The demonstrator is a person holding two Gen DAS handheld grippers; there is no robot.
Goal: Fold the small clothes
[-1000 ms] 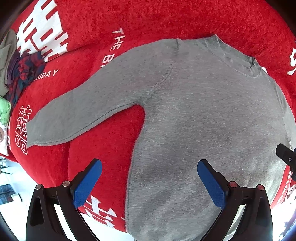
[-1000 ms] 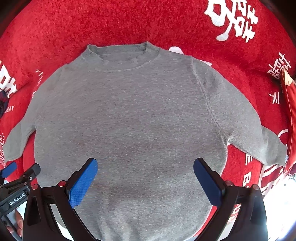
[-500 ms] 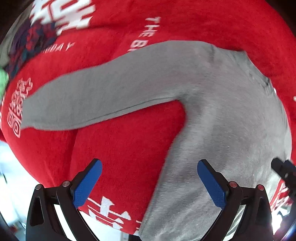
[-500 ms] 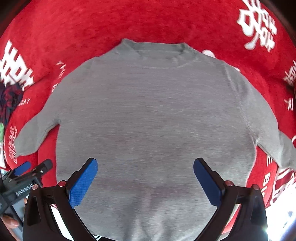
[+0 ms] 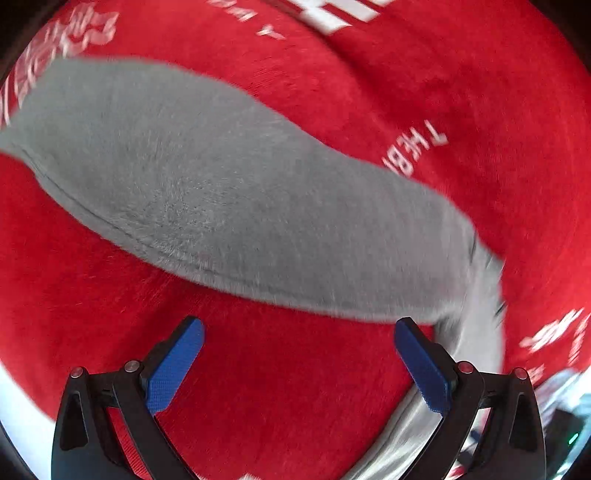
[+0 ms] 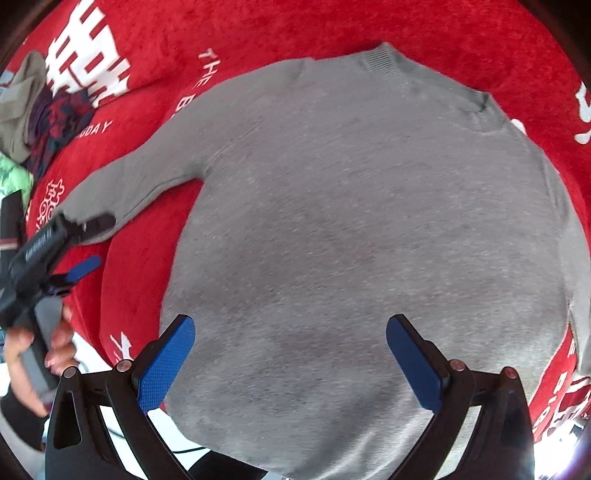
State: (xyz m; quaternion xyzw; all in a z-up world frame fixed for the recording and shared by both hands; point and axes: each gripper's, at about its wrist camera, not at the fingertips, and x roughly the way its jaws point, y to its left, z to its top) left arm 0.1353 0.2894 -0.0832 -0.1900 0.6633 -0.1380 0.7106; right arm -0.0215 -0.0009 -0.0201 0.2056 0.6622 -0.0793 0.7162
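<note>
A grey long-sleeved sweater (image 6: 351, 229) lies flat, front up, on a red cloth (image 6: 280, 33) with white lettering. Its left sleeve (image 5: 229, 199) stretches across the left wrist view. My left gripper (image 5: 295, 328) is open and empty, hovering just below the sleeve over the red cloth; it also shows in the right wrist view (image 6: 92, 243) by the sleeve's cuff. My right gripper (image 6: 288, 328) is open and empty above the sweater's lower body.
A pile of other clothes (image 6: 40, 110), olive, dark patterned and green, sits at the far left of the red cloth. The cloth's front edge (image 6: 96, 354) borders a white surface. A hand (image 6: 40, 354) holds the left gripper's handle.
My left gripper swung left and closer to the sleeve, which now fills its view. My right gripper turned left, so the sweater's left sleeve and the clothes pile came into view.
</note>
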